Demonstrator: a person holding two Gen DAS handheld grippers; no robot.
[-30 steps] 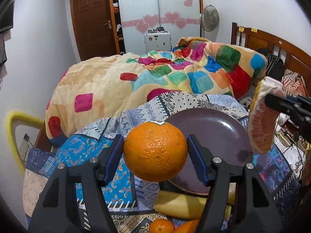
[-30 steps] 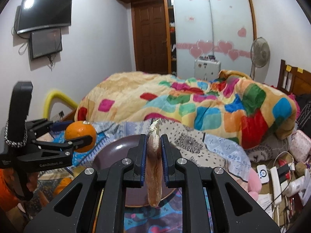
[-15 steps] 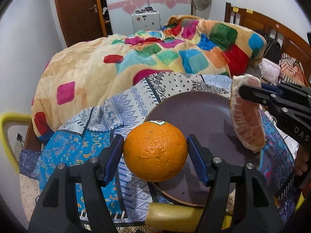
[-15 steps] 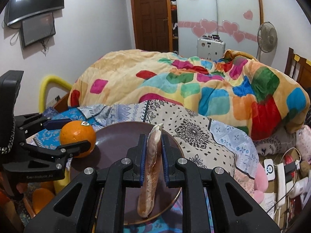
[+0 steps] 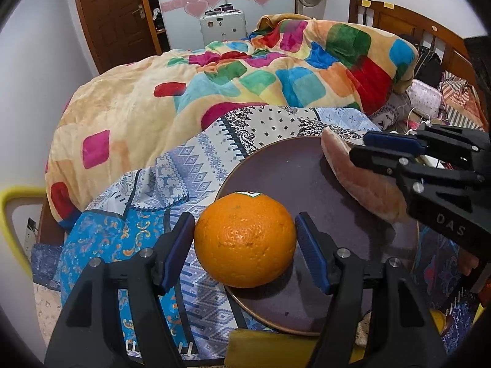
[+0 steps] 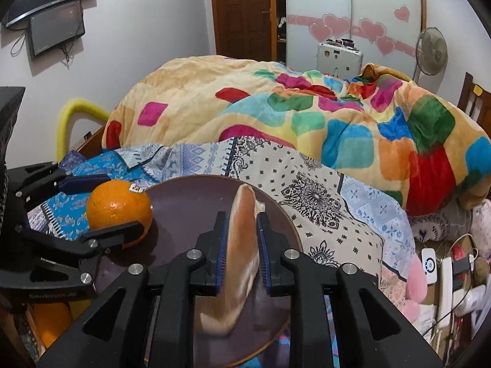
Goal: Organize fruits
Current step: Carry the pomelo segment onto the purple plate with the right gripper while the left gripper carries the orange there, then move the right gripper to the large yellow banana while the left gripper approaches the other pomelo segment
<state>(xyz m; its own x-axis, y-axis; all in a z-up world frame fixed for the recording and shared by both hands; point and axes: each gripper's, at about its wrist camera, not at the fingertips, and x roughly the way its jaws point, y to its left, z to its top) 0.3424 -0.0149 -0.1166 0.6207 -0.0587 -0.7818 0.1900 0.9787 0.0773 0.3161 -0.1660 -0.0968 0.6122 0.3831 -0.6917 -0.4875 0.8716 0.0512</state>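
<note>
Releasing pomelo segment [image 6: 237,260] onto dark plate [image 6: 190,190] — right gripper [image 6: 242,251] jaws opening, segment between | left gripper [image 5: 245,245] clamping orange [image 5: 245,240] — lowering gently advised, avoiding rolling

Bedroom: quilt-heaped bed [image 5: 214,92], wooden door [image 6: 242,9], white walls.

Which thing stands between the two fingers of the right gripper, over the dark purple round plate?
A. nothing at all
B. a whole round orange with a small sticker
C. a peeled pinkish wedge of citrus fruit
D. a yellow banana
C: in the right wrist view the peeled pinkish wedge of citrus fruit stands between the fingers of the right gripper, whose jaws are opening, above the dark purple round plate.
</note>
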